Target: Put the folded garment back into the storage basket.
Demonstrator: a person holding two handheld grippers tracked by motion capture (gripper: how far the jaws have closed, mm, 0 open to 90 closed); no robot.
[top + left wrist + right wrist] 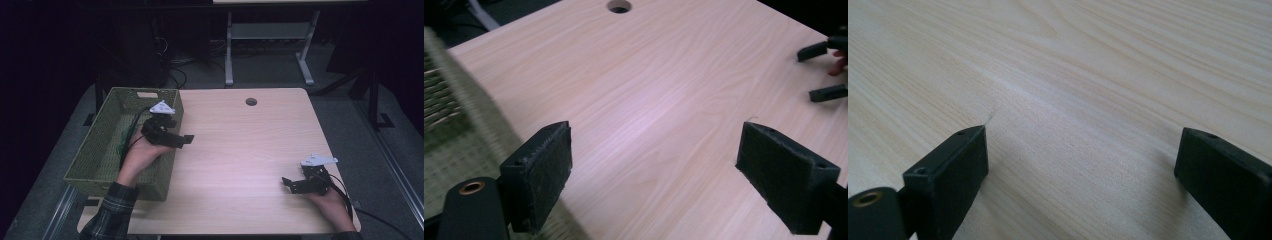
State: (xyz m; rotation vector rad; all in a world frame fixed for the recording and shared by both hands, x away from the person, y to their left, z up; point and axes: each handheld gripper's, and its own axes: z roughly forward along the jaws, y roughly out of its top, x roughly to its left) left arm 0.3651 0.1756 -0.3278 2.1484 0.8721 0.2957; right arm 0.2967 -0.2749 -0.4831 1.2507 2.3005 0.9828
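Note:
My left gripper hangs open over the right rim of a green woven basket, its jaws pointing out over the light wooden table. In the left gripper view the left gripper has nothing between its wide-apart jaws, and the basket rim sits at the left. My right gripper rests low near the table's front right, open and empty. The right gripper view has the right gripper spread over bare wood. Far off in the left gripper view, the right gripper's fingertips are visible.
A round cable hole lies near the table's far edge, seen as the cable hole in the left gripper view. A green cord lies inside the basket. Behind the table stand white desk legs on a dark floor.

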